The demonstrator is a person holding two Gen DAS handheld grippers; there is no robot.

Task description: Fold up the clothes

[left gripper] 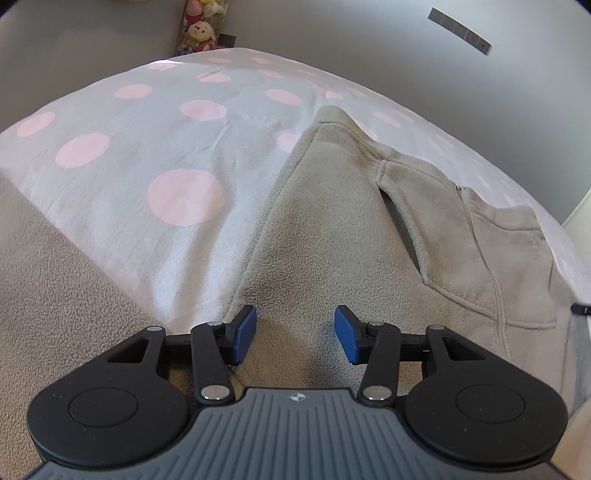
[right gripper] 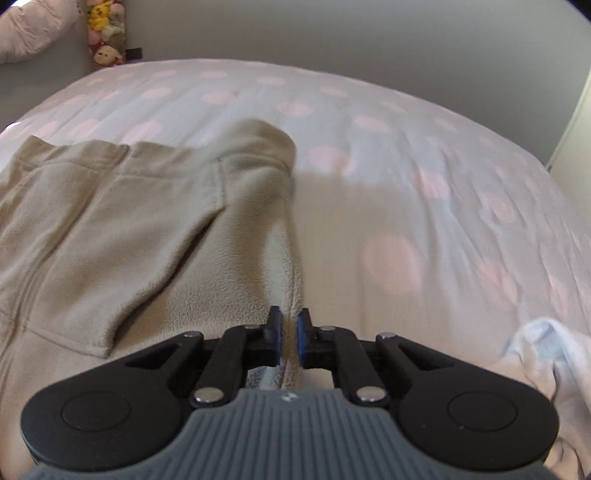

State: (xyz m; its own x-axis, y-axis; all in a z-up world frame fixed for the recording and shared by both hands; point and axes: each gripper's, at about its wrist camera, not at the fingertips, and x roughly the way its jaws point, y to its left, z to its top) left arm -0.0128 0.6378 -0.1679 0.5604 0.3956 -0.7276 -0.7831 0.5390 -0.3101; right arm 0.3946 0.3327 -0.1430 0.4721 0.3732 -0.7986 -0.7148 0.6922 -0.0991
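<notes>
A beige fleece jacket with a slit pocket and a zipper lies on a white bedspread with pink dots. My left gripper is open just above the fleece, its blue pads on either side of a fold, holding nothing. In the right wrist view the same jacket lies to the left. My right gripper is shut on the jacket's right edge, with the fabric pinched between the blue pads. That view is blurred by motion.
The bedspread fills the right side. A pale crumpled garment lies at the lower right. Plush toys stand at the wall behind the bed. A pink puffy jacket hangs at the top left.
</notes>
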